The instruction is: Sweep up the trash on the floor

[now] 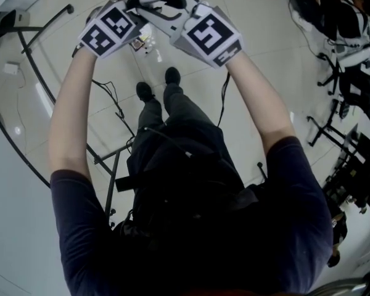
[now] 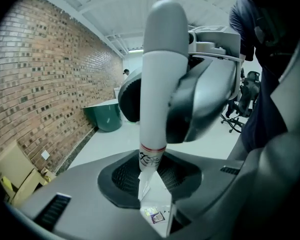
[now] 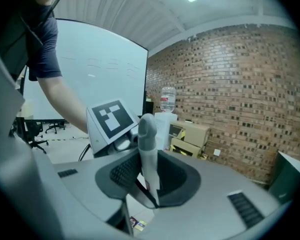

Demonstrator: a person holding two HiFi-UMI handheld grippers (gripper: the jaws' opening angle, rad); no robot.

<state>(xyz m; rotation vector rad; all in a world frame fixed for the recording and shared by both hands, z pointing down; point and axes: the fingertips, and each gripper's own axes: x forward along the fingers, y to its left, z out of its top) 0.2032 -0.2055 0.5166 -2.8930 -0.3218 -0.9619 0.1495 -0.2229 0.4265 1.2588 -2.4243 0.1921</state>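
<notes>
A white broom handle (image 2: 157, 84) with a red ring and black print rises between the jaws of my left gripper (image 2: 151, 174), which is shut on it. My right gripper (image 3: 149, 184) is shut on the same pale handle (image 3: 149, 149) close to its rounded top. In the head view both grippers, left (image 1: 132, 8) and right (image 1: 172, 11), are held side by side in front of the person. Small trash wrappers (image 1: 145, 42) lie on the pale floor below them. The wrappers also show through the jaw gaps, in the left gripper view (image 2: 155, 215) and the right gripper view (image 3: 136, 224). The broom head is hidden.
A brick wall (image 2: 45, 84) runs along one side, with a green bin (image 2: 106, 116) and cardboard boxes (image 2: 12, 171) at its foot. Office chairs (image 1: 345, 17) stand at the right. A black stand and cables (image 1: 111, 159) lie by the person's shoes (image 1: 157, 85).
</notes>
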